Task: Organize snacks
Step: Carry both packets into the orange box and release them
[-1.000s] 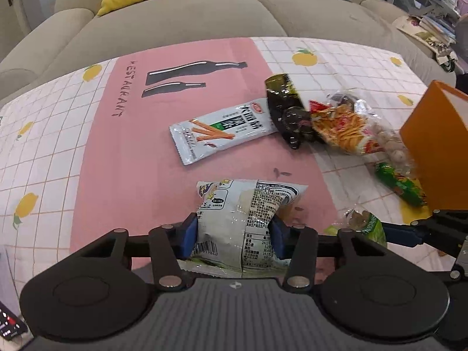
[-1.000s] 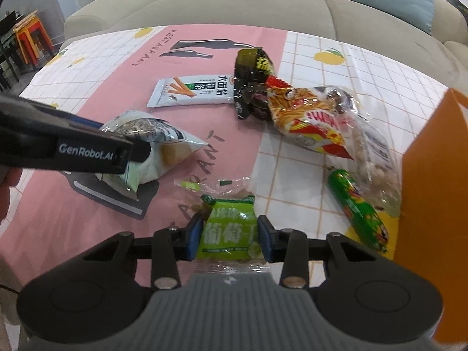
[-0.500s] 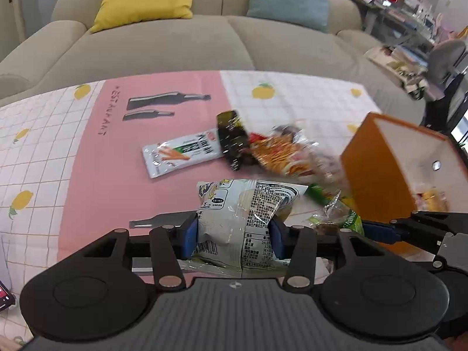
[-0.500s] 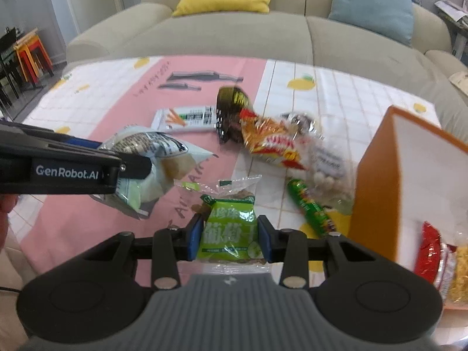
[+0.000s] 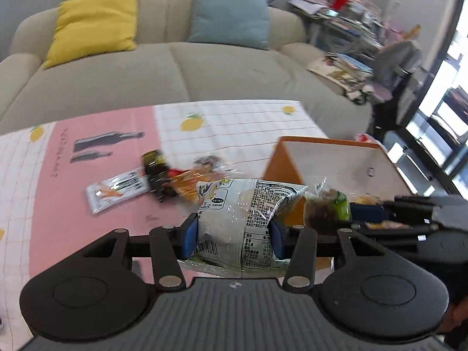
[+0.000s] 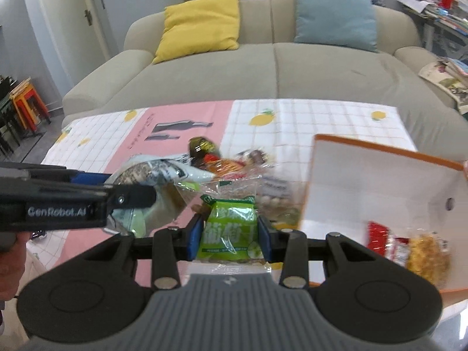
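Note:
My left gripper (image 5: 232, 235) is shut on a white snack bag (image 5: 242, 216) with black print, held in the air above the table. My right gripper (image 6: 230, 238) is shut on a small green snack packet (image 6: 229, 229), also lifted. Each gripper shows in the other's view: the right one (image 5: 351, 209) beside my left with its green packet (image 5: 327, 207), the left one (image 6: 146, 196) with the white bag (image 6: 152, 172). An orange box (image 6: 380, 181) with a white inside stands at the right and holds a red and a yellow snack (image 6: 409, 248).
Loose snacks lie in the middle of the pink and white tablecloth (image 5: 87, 193): a white stick-snack pack (image 5: 117, 190), a dark bag (image 5: 156, 172), an orange bag (image 6: 228, 166). A beige sofa (image 6: 263, 64) with yellow and blue cushions stands behind the table. A hand (image 6: 11, 263) holds the left gripper.
Both grippers have risen from the table with their packets and swung toward the orange box, whose white inside and contents now show.

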A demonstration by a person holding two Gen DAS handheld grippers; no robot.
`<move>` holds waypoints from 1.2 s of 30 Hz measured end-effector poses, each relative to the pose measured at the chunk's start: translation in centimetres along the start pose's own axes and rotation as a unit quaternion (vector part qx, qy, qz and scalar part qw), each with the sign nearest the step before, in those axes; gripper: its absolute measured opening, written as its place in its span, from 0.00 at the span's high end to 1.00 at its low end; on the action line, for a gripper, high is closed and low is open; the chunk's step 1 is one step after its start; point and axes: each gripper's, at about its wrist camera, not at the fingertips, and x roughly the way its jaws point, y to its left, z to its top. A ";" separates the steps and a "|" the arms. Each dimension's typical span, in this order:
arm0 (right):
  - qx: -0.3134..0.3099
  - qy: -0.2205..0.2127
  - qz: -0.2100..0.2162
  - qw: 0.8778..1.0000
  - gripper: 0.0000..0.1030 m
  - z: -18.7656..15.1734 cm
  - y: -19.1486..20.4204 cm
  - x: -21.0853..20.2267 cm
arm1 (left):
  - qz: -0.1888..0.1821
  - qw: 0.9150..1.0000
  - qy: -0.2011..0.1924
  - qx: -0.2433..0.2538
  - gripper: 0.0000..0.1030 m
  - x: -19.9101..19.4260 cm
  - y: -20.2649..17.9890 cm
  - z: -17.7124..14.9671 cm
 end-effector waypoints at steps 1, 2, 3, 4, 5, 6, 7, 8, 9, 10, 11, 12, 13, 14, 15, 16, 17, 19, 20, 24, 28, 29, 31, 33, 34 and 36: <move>0.001 -0.001 -0.005 1.000 0.63 0.1 -0.6 -0.4 | 0.000 1.000 -0.001 0.008 0.47 0.1 -0.6 0.2; 0.005 -0.001 -0.008 1.000 0.63 0.3 -1.3 -0.9 | 0.000 1.000 -0.003 0.017 0.47 0.2 -1.2 0.4; 0.009 -0.001 -0.012 1.000 0.63 0.4 -2.0 -1.2 | -0.004 1.000 -0.003 0.025 0.47 0.3 -1.9 0.6; 0.014 -0.001 -0.017 1.000 0.63 0.5 -2.8 -1.6 | -0.011 0.999 -0.003 0.032 0.47 0.5 -2.5 0.9; 0.018 -0.001 -0.024 1.000 0.63 0.5 -3.5 -2.0 | -0.019 0.999 -0.003 0.036 0.47 0.6 -2.9 1.0; 0.021 -0.001 -0.033 0.999 0.63 0.7 -4.2 -2.3 | -0.027 0.999 -0.003 0.041 0.47 0.7 -3.5 1.3; 0.023 -0.002 -0.040 0.999 0.63 0.7 -4.9 -2.7 | -0.029 0.998 -0.005 0.047 0.47 0.8 -4.0 1.4; 0.025 -0.003 -0.046 0.999 0.63 0.7 -5.6 -3.1 | -0.029 0.998 -0.007 0.057 0.47 1.1 -4.6 1.7; 0.025 -0.003 -0.051 0.998 0.63 0.8 -6.2 -3.3 | -0.028 0.997 -0.009 0.066 0.47 1.3 -5.1 2.0; 0.025 -0.002 -0.057 0.998 0.63 0.8 -6.7 -3.4 | -0.029 0.997 -0.009 0.076 0.47 1.6 -5.8 2.2; 0.024 0.001 -0.064 0.998 0.63 0.9 -7.3 -3.4 | -0.031 0.996 -0.009 0.087 0.47 1.9 -6.4 2.5; 0.021 0.007 -0.071 0.997 0.63 1.0 -7.9 -3.3 | -0.032 0.994 -0.009 0.100 0.47 2.3 -7.1 2.7; 0.021 0.012 -0.077 0.997 0.63 1.0 -8.5 -3.2 | -0.029 0.993 -0.008 0.114 0.47 2.8 -7.7 2.9; 0.023 0.018 -0.079 0.996 0.63 1.0 -9.1 -3.0 | -0.026 0.991 -0.008 0.129 0.47 3.3 -8.4 3.0; 0.028 0.025 -0.080 0.996 0.63 1.1 -9.8 -2.9 | -0.025 0.989 -0.004 0.142 0.47 3.9 -9.0 3.2; 0.035 0.034 -0.080 0.996 0.63 1.1 -10.6 -2.6 | -0.026 0.988 0.001 0.152 0.47 4.3 -9.5 3.2; 0.043 0.042 -0.079 0.995 0.63 1.1 -11.3 -2.4 | -0.027 0.986 0.007 0.163 0.47 4.9 -9.9 3.3; 0.059 0.061 -0.078 0.993 0.63 1.2 -12.7 -1.7 | -0.028 0.982 0.021 0.187 0.47 6.1 -10.7 3.3; 0.064 0.070 -0.078 0.992 0.63 1.1 -13.4 -1.3 | -0.025 0.979 0.028 0.201 0.47 6.7 -11.2 3.2; 0.081 0.101 -0.077 0.989 0.63 0.9 -15.5 0.2 | -0.014 0.960 0.051 0.274 0.46 8.8 -13.0 2.5; 0.089 0.134 -0.068 0.985 0.63 0.7 -16.7 2.0 | -0.021 0.942 0.074 0.328 0.46 10.5 -14.4 1.8; 0.091 0.142 -0.063 0.984 0.63 0.8 -17.0 2.5 | -0.020 0.937 0.076 0.339 0.46 10.9 -14.7 1.7; 0.094 0.159 -0.055 0.981 0.63 0.8 -17.3 3.5 | -0.019 0.931 0.082 0.356 0.46 11.5 -15.2 1.7; 0.091 0.172 -0.047 0.980 0.63 0.7 -17.4 4.3 | -0.018 0.923 0.084 0.374 0.46 11.9 -15.6 1.7; 0.088 0.179 -0.045 0.979 0.63 0.7 -17.5 4.8 | -0.017 0.920 0.082 0.383 0.46 12.1 -15.8 1.7; 0.082 0.189 -0.046 0.978 0.63 0.8 -17.6 5.5 | -0.027 0.918 0.084 0.388 0.46 12.3 -16.2 1.8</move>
